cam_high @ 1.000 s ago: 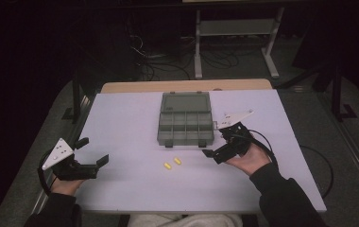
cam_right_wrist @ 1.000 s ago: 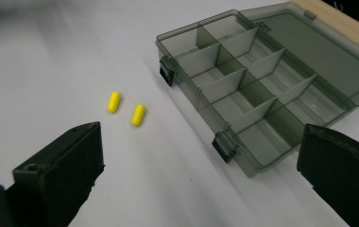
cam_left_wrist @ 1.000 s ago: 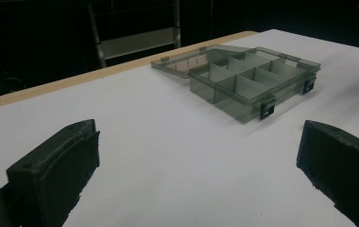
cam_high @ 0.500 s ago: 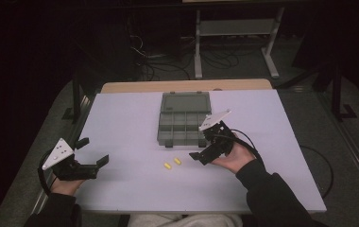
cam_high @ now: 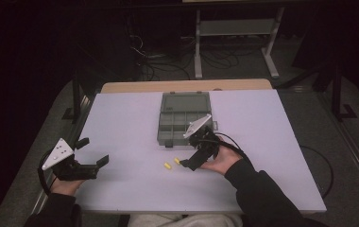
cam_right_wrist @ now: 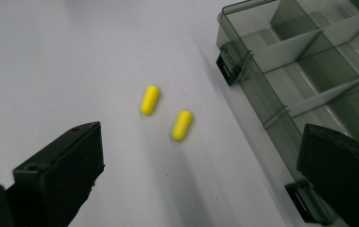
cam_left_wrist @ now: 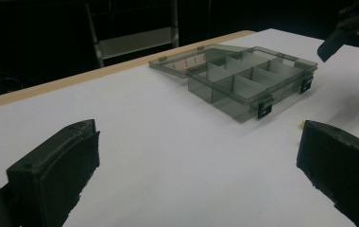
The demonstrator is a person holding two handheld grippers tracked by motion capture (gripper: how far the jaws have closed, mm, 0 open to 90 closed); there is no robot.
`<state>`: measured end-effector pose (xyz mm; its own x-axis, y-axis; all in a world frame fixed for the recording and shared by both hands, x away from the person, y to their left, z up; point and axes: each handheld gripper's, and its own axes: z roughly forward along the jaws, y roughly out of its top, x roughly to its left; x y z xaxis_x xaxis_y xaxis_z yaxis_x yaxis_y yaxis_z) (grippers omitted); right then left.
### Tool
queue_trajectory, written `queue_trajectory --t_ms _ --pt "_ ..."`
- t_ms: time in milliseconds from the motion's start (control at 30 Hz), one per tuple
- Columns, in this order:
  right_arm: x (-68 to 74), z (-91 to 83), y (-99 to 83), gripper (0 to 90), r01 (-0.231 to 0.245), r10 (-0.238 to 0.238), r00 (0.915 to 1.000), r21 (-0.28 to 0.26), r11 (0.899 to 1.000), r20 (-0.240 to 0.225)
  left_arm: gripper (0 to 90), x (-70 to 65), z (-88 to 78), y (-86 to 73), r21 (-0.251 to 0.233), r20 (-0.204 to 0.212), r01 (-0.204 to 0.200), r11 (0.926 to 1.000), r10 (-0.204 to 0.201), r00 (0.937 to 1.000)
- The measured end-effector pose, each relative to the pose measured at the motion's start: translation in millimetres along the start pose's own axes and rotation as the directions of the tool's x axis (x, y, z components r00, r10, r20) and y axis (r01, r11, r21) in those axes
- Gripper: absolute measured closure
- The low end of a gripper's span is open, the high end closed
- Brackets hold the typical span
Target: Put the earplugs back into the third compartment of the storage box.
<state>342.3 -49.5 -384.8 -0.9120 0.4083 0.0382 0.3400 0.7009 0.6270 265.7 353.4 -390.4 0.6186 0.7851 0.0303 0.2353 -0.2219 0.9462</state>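
The counter [cam_high: 121,118], covered in white, is carrying a grey compartment box [cam_high: 183,118] with its clear lid lying open flat behind it; this box is serving as the reference point. The box is sitting toward the far middle of the counter, its dividers showing bare compartments and its black latches facing the person. The left gripper [cam_high: 94,150] is resting well apart from the box, off its near-left corner by the counter's left edge, its jaws standing wide apart and gripping nothing. The right gripper [cam_high: 183,163] is hovering just in front of the box's near-right corner, tilting down toward the counter, its jaws likewise gaping wide and holding nothing. Two small yellow capsules are lying on the counter just in front of the box's near edge: the one [cam_right_wrist: 182,125] closer to the right gripper, and the other [cam_right_wrist: 149,99] just beside it, the pair near each other but apart.
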Motion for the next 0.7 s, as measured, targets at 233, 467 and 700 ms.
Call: queue_trajectory --t_ms 233,467,700 --pt "3.8 17.1 5.3 0.8 0.023 -0.023 0.9996 0.027 0.999 -0.016 0.0 -0.1 -0.3 0.1 -0.001 0.003 0.001 1.0 -0.001 1.0" --pt "6.7 31.3 6.2 0.8 0.038 -0.037 0.999 0.067 0.997 -0.025 0.0 -0.3 -0.1 0.0 0.0 0.006 0.0 1.0 0.0 1.0" --pt "9.2 45.1 7.3 0.8 0.053 -0.049 0.9979 0.088 0.995 -0.042 0.0 -0.5 -0.8 0.3 -0.004 0.008 0.001 1.0 -0.001 1.0"
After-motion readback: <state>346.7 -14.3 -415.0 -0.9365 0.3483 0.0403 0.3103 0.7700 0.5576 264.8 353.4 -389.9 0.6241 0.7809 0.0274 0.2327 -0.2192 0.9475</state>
